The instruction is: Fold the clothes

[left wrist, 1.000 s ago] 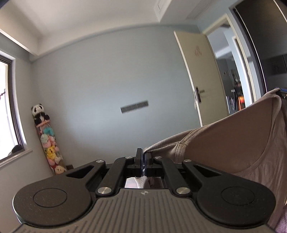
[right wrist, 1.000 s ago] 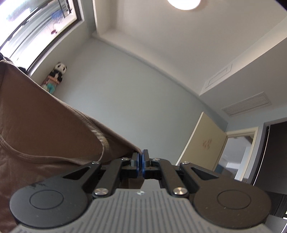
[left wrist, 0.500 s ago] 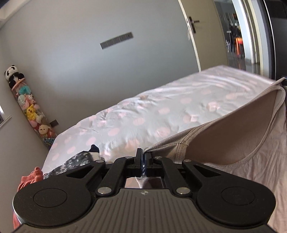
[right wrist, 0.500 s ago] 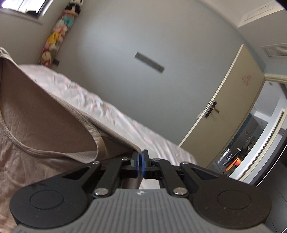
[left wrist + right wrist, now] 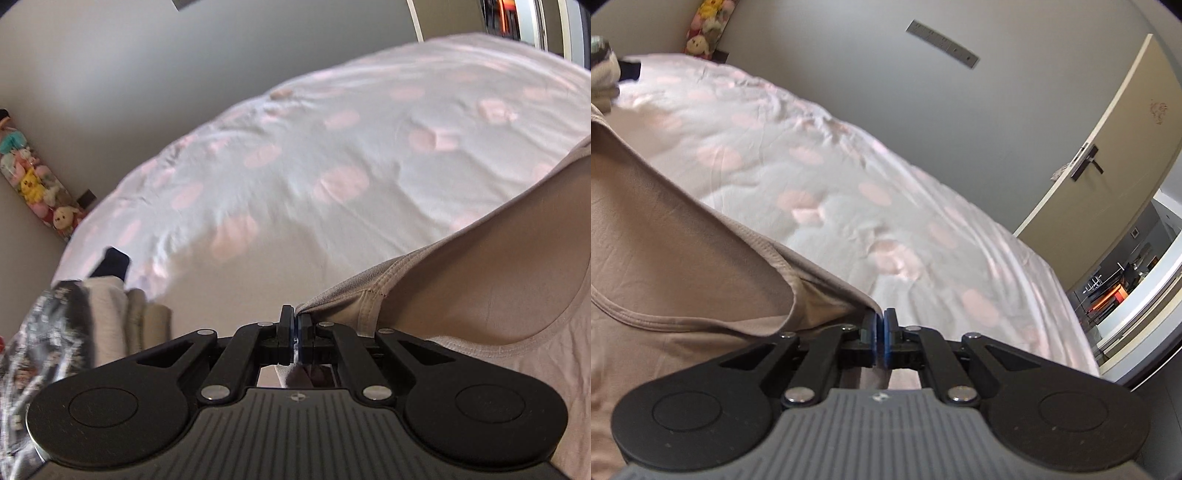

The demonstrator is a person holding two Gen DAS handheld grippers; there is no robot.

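Observation:
A beige top (image 5: 480,266) hangs stretched between my two grippers, its neckline open toward me. My left gripper (image 5: 294,325) is shut on one shoulder of the beige top, which spreads to the right in the left wrist view. My right gripper (image 5: 881,325) is shut on the other shoulder, and the beige top (image 5: 665,251) spreads left in the right wrist view. Beneath and beyond it lies a bed with a white sheet with pink spots (image 5: 332,147) (image 5: 831,184).
A pile of other clothes (image 5: 74,325), dark patterned and cream, sits at the bed's left end, and shows as clothes (image 5: 605,74) in the right wrist view. Stuffed toys (image 5: 33,184) hang by the wall. A door (image 5: 1108,158) stands open at the right.
Both grippers have tilted down with the top: a second ago they faced wall and ceiling, now the bed fills both views and looks closer.

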